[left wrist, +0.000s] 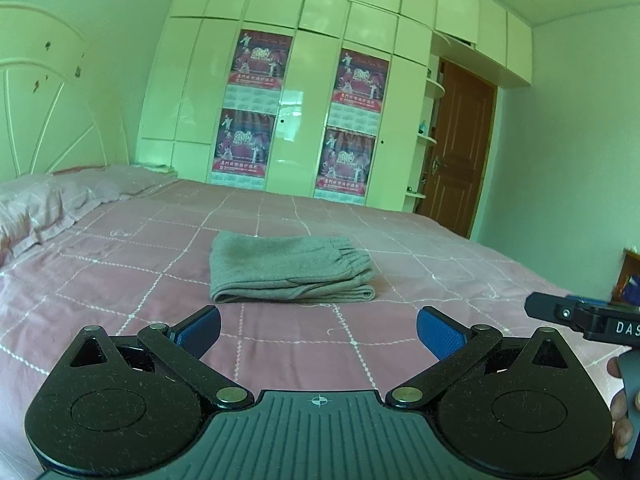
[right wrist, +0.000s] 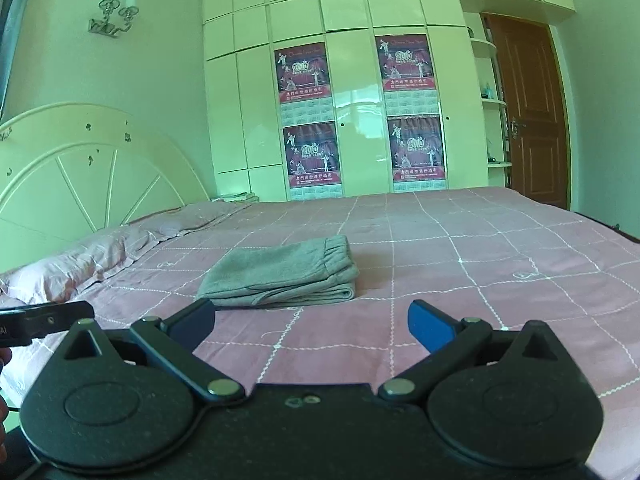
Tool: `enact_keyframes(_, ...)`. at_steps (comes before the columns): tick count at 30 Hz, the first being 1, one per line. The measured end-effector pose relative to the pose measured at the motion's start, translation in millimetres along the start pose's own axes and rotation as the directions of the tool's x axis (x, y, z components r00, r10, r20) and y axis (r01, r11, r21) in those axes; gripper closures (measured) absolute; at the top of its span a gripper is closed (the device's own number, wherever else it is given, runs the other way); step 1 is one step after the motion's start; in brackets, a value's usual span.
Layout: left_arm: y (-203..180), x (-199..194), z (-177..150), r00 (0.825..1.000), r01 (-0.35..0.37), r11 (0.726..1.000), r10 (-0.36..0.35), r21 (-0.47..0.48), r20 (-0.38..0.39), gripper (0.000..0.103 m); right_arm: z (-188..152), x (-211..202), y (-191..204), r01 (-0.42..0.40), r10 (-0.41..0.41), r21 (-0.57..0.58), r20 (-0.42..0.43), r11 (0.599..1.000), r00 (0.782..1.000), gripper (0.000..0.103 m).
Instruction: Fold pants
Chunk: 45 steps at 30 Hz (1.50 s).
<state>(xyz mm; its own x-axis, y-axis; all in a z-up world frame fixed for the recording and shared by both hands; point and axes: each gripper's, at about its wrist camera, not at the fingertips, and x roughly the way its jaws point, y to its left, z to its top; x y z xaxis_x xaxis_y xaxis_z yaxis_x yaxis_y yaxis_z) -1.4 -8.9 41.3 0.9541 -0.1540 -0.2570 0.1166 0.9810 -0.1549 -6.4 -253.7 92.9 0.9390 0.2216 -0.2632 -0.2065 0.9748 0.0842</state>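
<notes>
The grey pants [left wrist: 290,268] are lying folded into a compact stack near the middle of the bed [left wrist: 440,248], resting on the pink bedspread with its white grid lines, elastic waistband turned toward the right and the layered folded edges facing the cameras. The left gripper [left wrist: 318,330] is hovering just short of the stack, its jaws spread wide with nothing between the blue pads [left wrist: 438,334], and it is not touching the fabric. The right gripper [right wrist: 312,322] is sitting likewise on the near side of the pants [right wrist: 282,274], jaws standing wide apart and holding nothing, with bare bedspread showing in the gap. Each gripper is poking into the edge of the other's view, so the two are sitting side by side. A pink pillow [left wrist: 36,204] is lying at the left by the white headboard [right wrist: 92,172], well apart from the pants. Behind the bed, a glossy white wardrobe [right wrist: 348,80] is carrying four red 2010 calendar posters [right wrist: 306,76], a brown wooden door [right wrist: 528,116] is standing to its right, and a wall lamp [right wrist: 116,10] is hanging above the headboard.
</notes>
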Motion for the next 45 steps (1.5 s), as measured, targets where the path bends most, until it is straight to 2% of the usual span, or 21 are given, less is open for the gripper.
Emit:
enact_keyframes(10, -19, -7, -4, 0.999, -0.029, 0.997, 0.031, 0.069, -0.025, 0.000, -4, 1, 14, -0.019, 0.019, -0.044, 0.000, 0.999, 1.000, 0.006)
enact_keyframes(15, -19, -13, 2, 0.999, -0.040, 0.997, 0.040, 0.069, 0.003, 0.000, -6, 4, 20, -0.008, 0.006, -0.077, -0.020, 0.997, 1.000, 0.006)
enact_keyframes(18, -16, -13, 6, 0.996, -0.085, 0.990, 0.081, 0.112, 0.040, 0.000, -6, 6, 18, 0.013, -0.015, -0.073, -0.029, 0.997, 0.999, 0.006)
enact_keyframes(20, -14, -12, 4, 0.995, -0.102, 0.989, 0.099, 0.108, 0.034, 0.000, -7, 7, 16, 0.019, -0.022, -0.066, -0.033, 0.998, 0.999, 0.006)
enact_keyframes(28, -22, -17, 2, 0.996, -0.090, 0.986, 0.088, 0.140, 0.017, 0.000, -9, 9, 17, 0.019, -0.022, -0.090, -0.031, 0.996, 0.999, 0.006)
enact_keyframes(45, -17, -22, 7, 0.996, -0.091, 0.989, 0.089, 0.113, 0.021, 0.000, -6, 9, 10, 0.021, -0.024, -0.075, -0.036, 0.997, 0.999, 0.006)
